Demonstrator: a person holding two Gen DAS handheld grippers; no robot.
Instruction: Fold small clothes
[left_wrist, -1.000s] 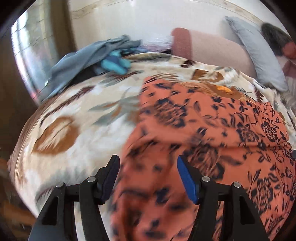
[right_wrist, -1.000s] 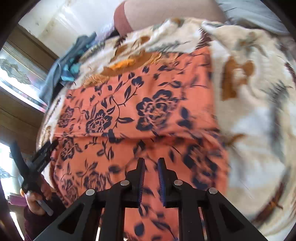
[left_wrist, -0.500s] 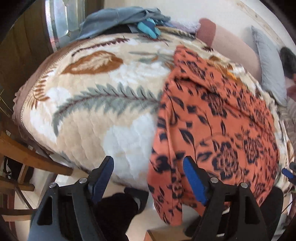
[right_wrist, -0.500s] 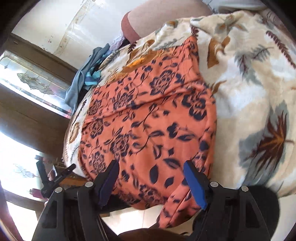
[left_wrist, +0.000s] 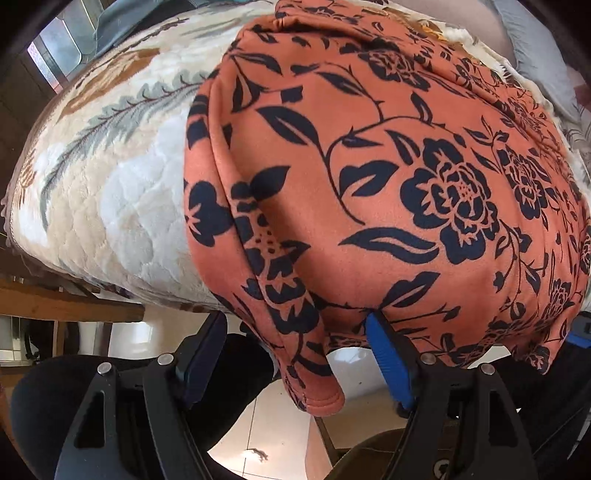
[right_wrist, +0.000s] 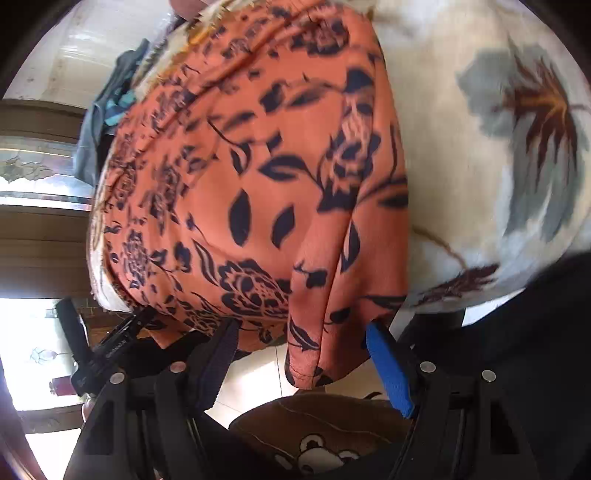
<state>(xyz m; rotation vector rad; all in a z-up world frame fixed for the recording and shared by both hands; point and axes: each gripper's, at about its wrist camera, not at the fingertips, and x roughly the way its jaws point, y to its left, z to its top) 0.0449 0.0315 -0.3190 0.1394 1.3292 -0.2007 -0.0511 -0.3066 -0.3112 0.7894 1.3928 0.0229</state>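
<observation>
Orange garment (left_wrist: 369, 155) w/ navy florals — cream leaf-print blanket (left_wrist: 122, 192).

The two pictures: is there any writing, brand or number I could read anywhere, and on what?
No text can be read in either view.
Other gripper, seen from the right wrist: pale lettering on its black body, too small and blurred to read.
Orange floral garment: printed flowers and leaves only, no words.
Bedspread: leaf pattern only.
Brown item with a bear picture: no words visible.

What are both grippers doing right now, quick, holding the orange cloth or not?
Left gripper: open, a hanging corner of the orange cloth between its jaws, not gripped.
Right gripper: open, jaws just opened, another corner between them, not gripped.
</observation>
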